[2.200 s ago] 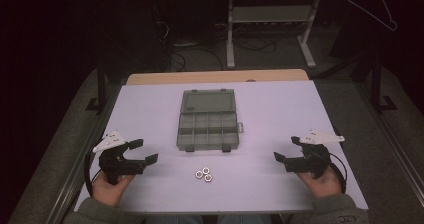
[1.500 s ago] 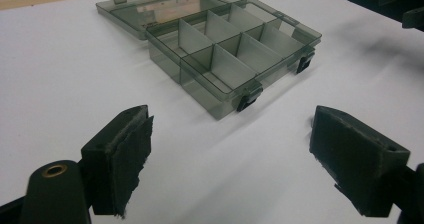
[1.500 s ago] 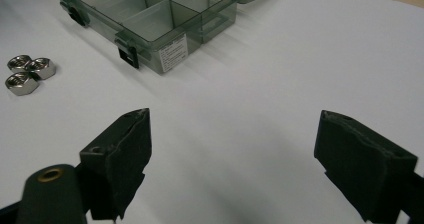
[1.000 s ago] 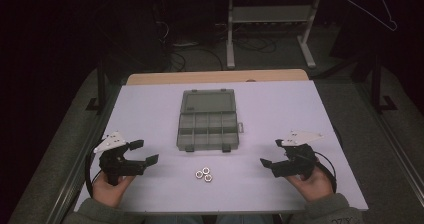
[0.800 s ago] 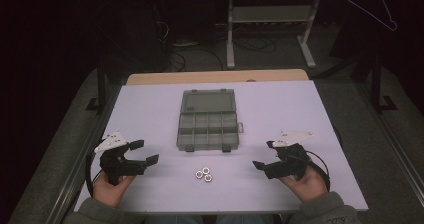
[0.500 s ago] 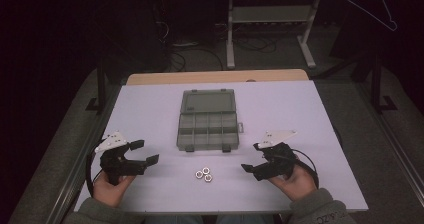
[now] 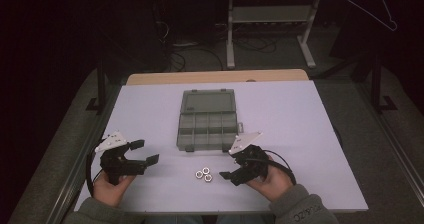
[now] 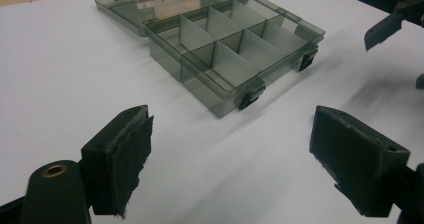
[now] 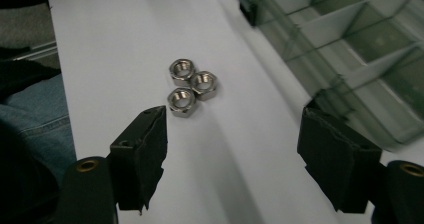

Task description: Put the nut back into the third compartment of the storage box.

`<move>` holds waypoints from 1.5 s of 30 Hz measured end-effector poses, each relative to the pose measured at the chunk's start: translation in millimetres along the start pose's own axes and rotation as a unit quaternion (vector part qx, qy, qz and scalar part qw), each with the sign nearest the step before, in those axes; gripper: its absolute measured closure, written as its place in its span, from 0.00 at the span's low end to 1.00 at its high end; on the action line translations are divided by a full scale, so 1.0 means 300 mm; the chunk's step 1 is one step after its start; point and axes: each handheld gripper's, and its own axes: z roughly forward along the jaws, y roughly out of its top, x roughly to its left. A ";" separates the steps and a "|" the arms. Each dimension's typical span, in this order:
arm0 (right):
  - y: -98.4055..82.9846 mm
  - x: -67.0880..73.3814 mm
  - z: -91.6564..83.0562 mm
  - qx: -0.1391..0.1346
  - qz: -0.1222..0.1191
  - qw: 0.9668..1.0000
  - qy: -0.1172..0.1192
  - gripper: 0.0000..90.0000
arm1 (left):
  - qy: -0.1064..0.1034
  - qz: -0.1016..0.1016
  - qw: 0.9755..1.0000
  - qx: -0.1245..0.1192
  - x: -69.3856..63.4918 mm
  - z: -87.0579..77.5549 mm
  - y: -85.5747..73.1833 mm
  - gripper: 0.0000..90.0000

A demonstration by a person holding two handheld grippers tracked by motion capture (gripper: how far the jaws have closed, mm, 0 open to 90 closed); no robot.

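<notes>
From my feed the nuts (image 9: 191, 87) look like shiny bare metal, the box (image 7: 207, 120) is smoky see-through plastic, my gripper pads (image 9: 155, 156) are rough matt black, table (image 7: 300, 129) matt white.

Three nuts (image 7: 203, 174) lie together near the worktop's (image 7: 310, 114) front edge. One box (image 7: 207, 120) sits at its middle, lid open, with eight compartments. Two grippers: left (image 7: 140, 154) and right (image 7: 234, 166), each with two fingers.

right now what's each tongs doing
Left tongs: open, empty.
Right tongs: open, jaws have just been closing, nothing between them, nuts just ahead.
</notes>
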 end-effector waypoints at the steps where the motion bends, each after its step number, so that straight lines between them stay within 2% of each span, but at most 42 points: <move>1: 0.004 0.005 0.011 0.005 -0.006 1.000 0.003 0.32 | 0.000 0.000 1.000 0.000 0.000 0.000 0.000 0.18; 2: 0.004 0.005 0.011 0.005 -0.006 1.000 0.003 0.32 | 0.000 0.000 1.000 0.000 0.000 0.000 0.000 0.18; 4: 0.018 0.023 0.044 0.015 -0.011 1.000 0.018 0.35 | 0.000 0.001 1.000 0.001 0.000 0.000 0.001 0.18; 7: 0.024 0.028 0.068 0.021 -0.023 0.999 0.024 0.37 | -0.001 0.001 1.000 0.001 0.001 -0.001 0.001 0.18; 8: 0.027 0.032 0.079 0.025 -0.026 0.999 0.026 0.38 | -0.001 -0.005 1.000 -0.004 -0.002 0.001 0.001 0.18; 9: 0.031 0.036 0.102 0.030 -0.038 0.998 0.035 0.40 | -0.001 -0.005 1.000 -0.004 -0.002 0.001 0.001 0.18; 10: 0.033 0.040 0.107 0.034 -0.034 0.998 0.037 0.42 | -0.001 -0.005 1.000 -0.004 -0.002 0.001 0.001 0.18; 11: 0.035 0.041 0.117 0.037 -0.043 0.998 0.040 0.44 | -0.001 -0.005 1.000 -0.005 -0.002 0.001 0.001 0.18; 22: 0.048 0.056 0.174 0.058 -0.060 0.995 0.062 0.59 | -0.002 -0.005 1.000 -0.005 -0.001 0.002 0.002 0.18; 38: 0.060 0.060 0.222 0.075 -0.091 0.991 0.061 0.68 | -0.002 -0.003 1.000 -0.005 0.002 0.000 0.002 0.18; 45: 0.068 0.073 0.235 0.088 -0.107 0.989 0.050 0.73 | -0.002 -0.003 1.000 -0.005 0.002 -0.001 0.002 0.18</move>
